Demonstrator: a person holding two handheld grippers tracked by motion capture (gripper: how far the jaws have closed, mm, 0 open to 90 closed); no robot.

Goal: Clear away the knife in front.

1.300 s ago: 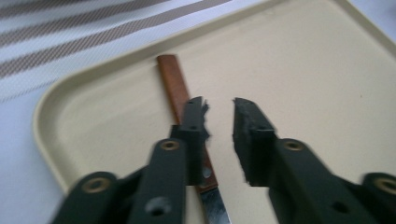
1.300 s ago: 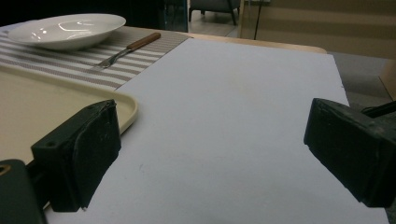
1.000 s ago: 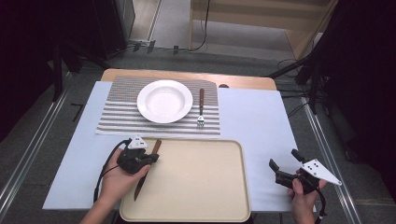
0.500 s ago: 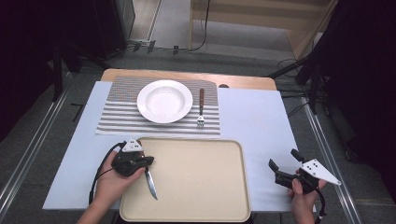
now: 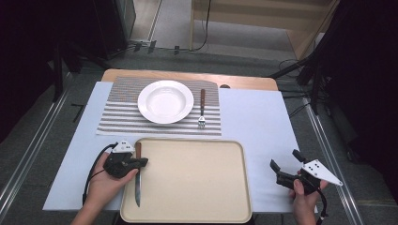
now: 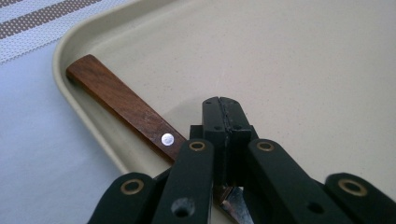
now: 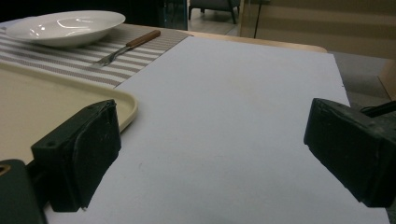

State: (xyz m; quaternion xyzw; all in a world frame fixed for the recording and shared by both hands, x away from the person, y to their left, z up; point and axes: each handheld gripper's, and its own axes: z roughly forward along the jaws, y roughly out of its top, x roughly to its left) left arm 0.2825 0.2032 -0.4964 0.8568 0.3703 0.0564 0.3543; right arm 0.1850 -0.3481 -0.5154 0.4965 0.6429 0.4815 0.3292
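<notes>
A knife (image 5: 137, 180) with a brown wooden handle lies lengthwise along the left side of the beige tray (image 5: 197, 187), handle toward the far rim and blade toward me. My left gripper (image 5: 142, 162) is shut on the knife where handle meets blade. In the left gripper view the black jaws (image 6: 220, 114) are pressed together over the knife (image 6: 121, 102), whose handle end rests against the tray's rim (image 6: 65, 42). My right gripper (image 5: 284, 169) stands open above the pale sheet right of the tray, with nothing between its fingers (image 7: 210, 154).
A white plate (image 5: 165, 101) and a wooden-handled fork (image 5: 202, 108) rest on a striped placemat (image 5: 117, 115) beyond the tray. The right gripper view has the plate (image 7: 65, 25) and fork (image 7: 126, 46) far off at the left. A pale sheet (image 5: 258, 122) covers the table.
The left hand shifted slightly, and the knife in its gripper swung from a slant to lie straight along the tray's left side. The right gripper stayed put.
</notes>
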